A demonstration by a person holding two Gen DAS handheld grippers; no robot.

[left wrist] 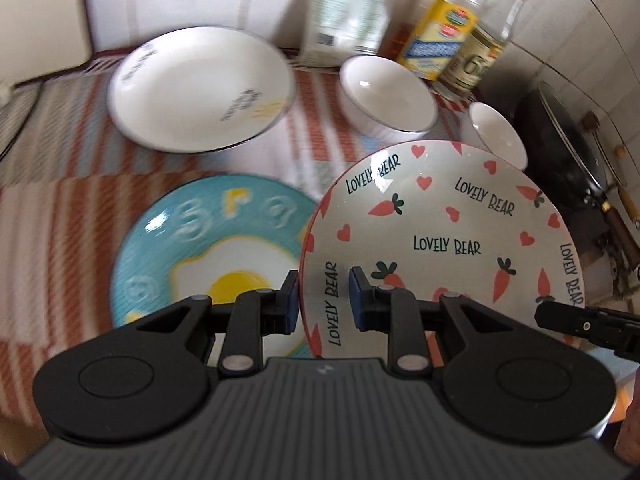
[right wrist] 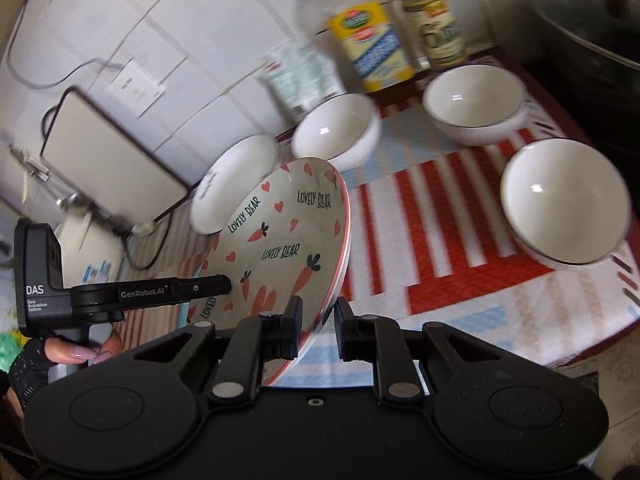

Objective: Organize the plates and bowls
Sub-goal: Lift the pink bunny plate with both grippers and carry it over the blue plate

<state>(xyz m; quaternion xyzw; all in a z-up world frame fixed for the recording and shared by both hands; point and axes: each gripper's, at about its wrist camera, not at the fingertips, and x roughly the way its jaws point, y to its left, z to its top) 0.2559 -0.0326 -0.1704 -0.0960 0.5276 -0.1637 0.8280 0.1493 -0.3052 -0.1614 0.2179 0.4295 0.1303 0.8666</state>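
Carrot-and-heart plate – "LOVELY BEAR" printed several times, on rim and centre, black letters. Left gripper – "GenRobot.AI" on finger arm; "DAS" with small "Data Acquisition System" below on body. Blue egg plate – raised white letters, blurred, not readable. White plate – dark lettering, blurred. Bottle labels too blurred to read.
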